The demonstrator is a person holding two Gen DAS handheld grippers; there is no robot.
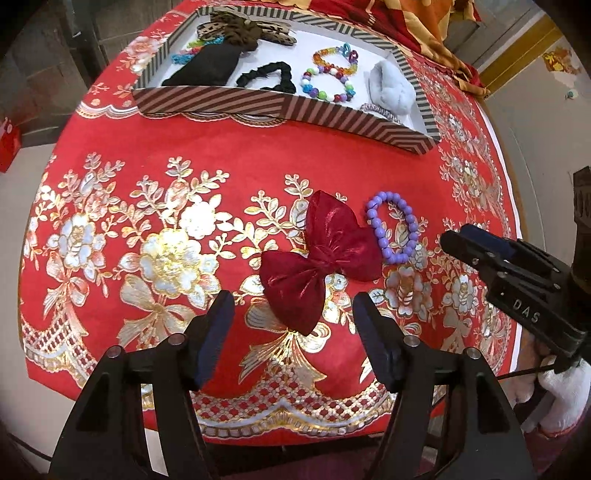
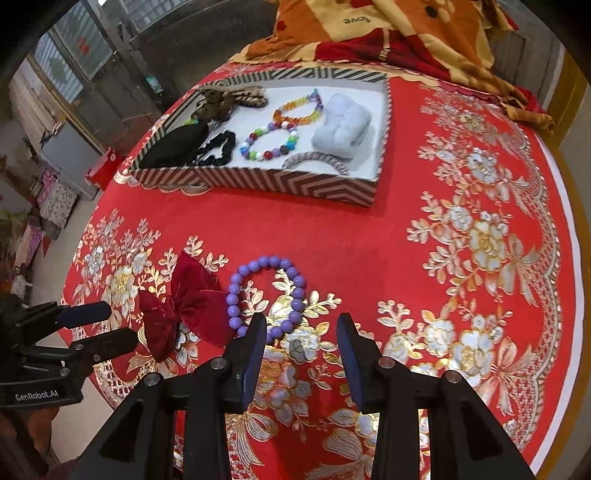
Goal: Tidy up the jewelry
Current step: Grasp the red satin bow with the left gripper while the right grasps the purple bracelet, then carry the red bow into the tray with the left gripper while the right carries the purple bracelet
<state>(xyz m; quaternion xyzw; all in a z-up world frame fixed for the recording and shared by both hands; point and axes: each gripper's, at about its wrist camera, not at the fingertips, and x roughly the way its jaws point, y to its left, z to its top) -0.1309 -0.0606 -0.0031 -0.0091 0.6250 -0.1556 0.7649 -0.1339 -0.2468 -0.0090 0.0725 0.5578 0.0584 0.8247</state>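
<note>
A dark red satin bow lies on the red floral tablecloth. My left gripper hovers just in front of it, jaws wide open, with the bow's near wing between the fingertips and untouched. A purple bead bracelet rests right of the bow. Over the bracelet's near edge stands my right gripper, open, its left finger beside the beads and nothing gripped.
A striped open box sits at the back, holding bead bracelets, a black scrunchie, a white fluffy piece and dark cloth items. A folded orange blanket lies behind it. A gloved hand holds the right gripper.
</note>
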